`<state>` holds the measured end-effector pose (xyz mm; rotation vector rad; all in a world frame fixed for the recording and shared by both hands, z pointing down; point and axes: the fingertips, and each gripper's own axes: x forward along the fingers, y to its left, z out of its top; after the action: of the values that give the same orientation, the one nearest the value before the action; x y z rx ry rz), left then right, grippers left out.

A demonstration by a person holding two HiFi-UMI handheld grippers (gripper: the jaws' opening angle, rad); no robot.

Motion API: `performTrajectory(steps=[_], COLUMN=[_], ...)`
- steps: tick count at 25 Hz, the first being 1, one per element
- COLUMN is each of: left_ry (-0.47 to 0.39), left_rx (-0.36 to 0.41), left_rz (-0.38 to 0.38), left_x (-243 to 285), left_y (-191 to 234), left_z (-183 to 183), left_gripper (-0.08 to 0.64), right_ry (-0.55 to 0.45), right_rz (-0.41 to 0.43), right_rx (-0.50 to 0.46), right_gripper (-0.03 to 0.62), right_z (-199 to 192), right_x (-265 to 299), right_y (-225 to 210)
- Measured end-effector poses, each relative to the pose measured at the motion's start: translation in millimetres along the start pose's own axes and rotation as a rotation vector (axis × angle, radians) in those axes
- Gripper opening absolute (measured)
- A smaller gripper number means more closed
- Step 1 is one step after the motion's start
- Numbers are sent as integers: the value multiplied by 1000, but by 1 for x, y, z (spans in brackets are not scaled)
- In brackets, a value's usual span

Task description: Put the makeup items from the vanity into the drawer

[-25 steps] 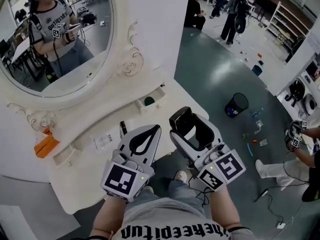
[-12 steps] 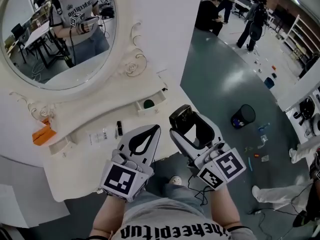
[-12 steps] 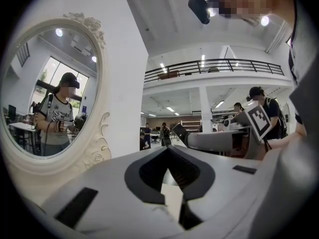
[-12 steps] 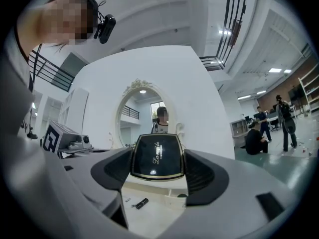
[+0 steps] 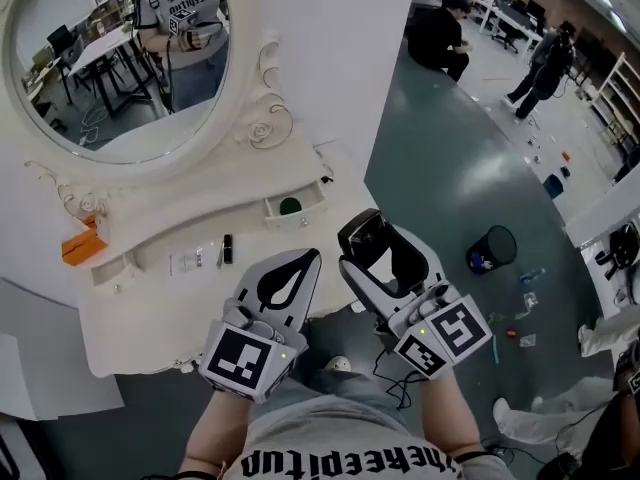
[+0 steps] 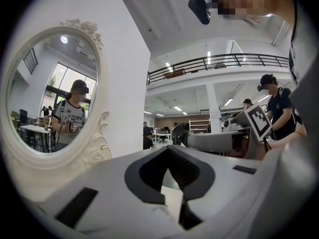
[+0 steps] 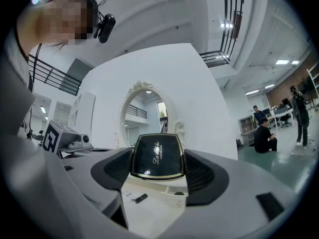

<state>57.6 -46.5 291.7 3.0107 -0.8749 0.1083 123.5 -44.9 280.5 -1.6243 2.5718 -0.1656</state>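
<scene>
My right gripper (image 5: 366, 231) is shut on a black compact case (image 5: 360, 238), held over the floor just off the front right of the white vanity (image 5: 140, 308); in the right gripper view the compact (image 7: 158, 156) sits upright between the jaws. My left gripper (image 5: 311, 256) hangs shut and empty beside it, its jaws meeting at the tips (image 6: 170, 150). A small black lipstick tube (image 5: 227, 249) and a clear packet (image 5: 186, 262) lie on the vanity top. The little drawer (image 5: 312, 207) stands open with a dark green item (image 5: 290, 206) inside.
An oval mirror (image 5: 110, 58) in an ornate white frame rises behind the vanity top. An orange object (image 5: 78, 248) rests at the vanity's left end. A black bin (image 5: 497, 249) and scattered litter are on the grey floor to the right; people stand far off.
The vanity has slid left and looks smaller and farther away in the head view. Both grippers keep the same pose, the compact still held in the right one.
</scene>
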Motion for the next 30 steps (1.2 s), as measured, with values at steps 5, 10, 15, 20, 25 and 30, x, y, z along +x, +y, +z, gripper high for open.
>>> performTrajectory(steps=[5,10,15,20,25,30], left_ry=[-1,-2,14,34,32,41], left_rx=[3,10,12,7,-1,-24], left_rz=[45,82,106,116,113,110], left_x=[7,10,11,13,23,31], left_y=[-10,-16,-17,-11,-4,7], left_z=[-2,-1,-4,-13,-14,-20], left_gripper=[41,41,41,41,41,41], right_ry=[2,6,12,22,41,60], right_rz=[44,78,102,104,99,88], right_rx=[-1,10,26,35,26,18], right_gripper=[347,347,345,346,345,345], right_z=[0,-3,-8,-14,-19,-23], right_x=[-6,-8,-6,1,10,24], right_y=[-11,-17,-19,-24,-32,-43])
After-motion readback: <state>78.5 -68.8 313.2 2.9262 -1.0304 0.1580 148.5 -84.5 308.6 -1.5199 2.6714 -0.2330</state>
